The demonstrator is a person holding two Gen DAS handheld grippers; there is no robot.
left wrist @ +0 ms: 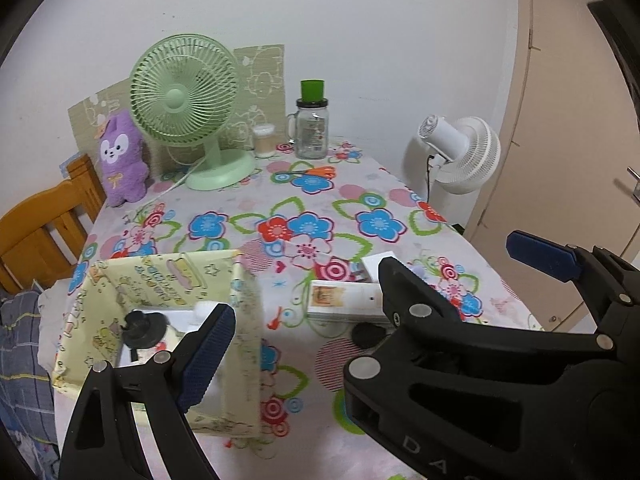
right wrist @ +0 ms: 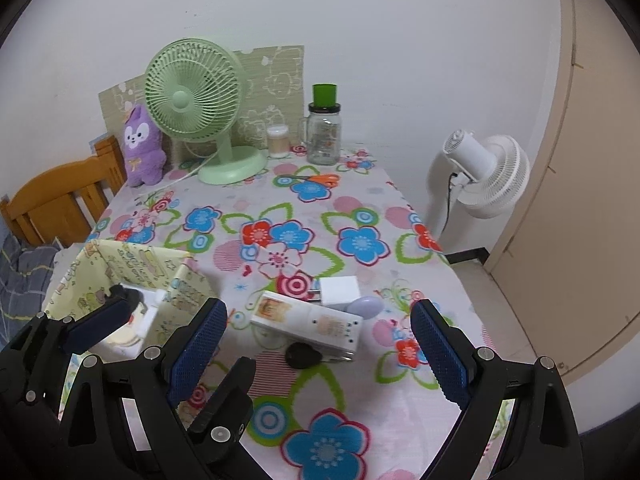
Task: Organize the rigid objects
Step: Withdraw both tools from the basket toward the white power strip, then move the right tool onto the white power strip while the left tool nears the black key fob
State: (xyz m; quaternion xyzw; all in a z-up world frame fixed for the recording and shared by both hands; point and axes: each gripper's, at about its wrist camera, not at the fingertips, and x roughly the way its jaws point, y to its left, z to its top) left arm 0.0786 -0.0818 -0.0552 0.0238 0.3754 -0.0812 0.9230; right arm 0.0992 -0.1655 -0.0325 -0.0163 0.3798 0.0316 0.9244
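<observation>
Black plastic grippers, blue textured fingers (right wrist: 440, 344), silver rivets, white embossed lettering

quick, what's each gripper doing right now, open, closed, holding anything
Left gripper: open, holding nothing.
Right gripper: open wide, holding nothing.

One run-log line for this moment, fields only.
right tongs: open, empty | left tongs: open, empty | pale yellow printed fabric box: some items inside | white rectangular power strip: on tablecloth, outside the box
</observation>
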